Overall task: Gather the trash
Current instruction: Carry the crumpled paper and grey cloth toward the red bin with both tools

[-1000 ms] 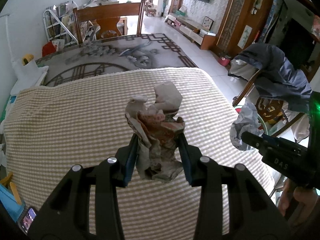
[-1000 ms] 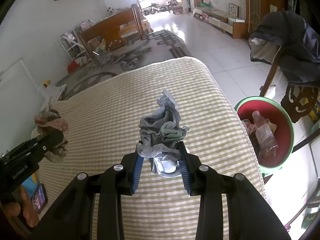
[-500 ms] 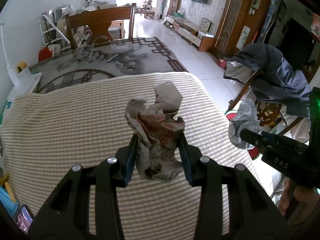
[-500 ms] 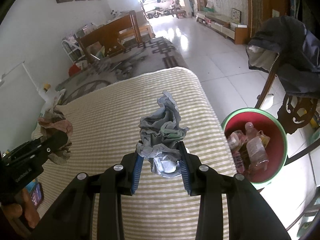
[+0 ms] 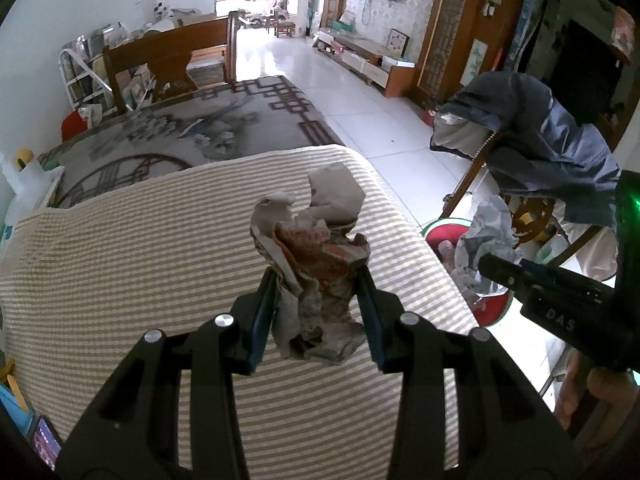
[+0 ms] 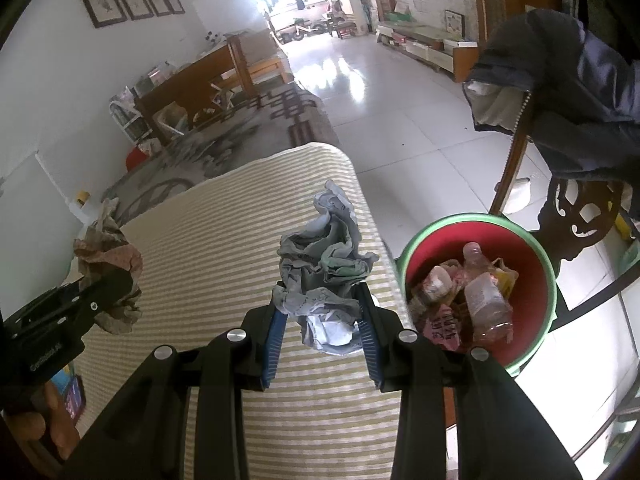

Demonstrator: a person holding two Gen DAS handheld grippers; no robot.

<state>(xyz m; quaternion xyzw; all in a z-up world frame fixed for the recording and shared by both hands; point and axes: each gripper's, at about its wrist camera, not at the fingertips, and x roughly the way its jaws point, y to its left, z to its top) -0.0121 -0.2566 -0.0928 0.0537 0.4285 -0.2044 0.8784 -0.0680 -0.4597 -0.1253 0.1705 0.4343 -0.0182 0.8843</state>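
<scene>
The left gripper has its jaws closed on a crumpled brown paper wad, pads pressing both sides, held above the striped tablecloth over the table's middle. The right gripper is likewise clamped on a crumpled grey-blue paper wad, carried just inside the tabletop's right edge. Below and beside that edge, on the white tiled floor, stands a red bin with a green rim; plastic bottles and what look like wrappers lie in it. Behind the bin a dark jacket hangs over a carved wooden chair. Beyond the table's far edge lies a patterned rug, then a wooden bench.
</scene>
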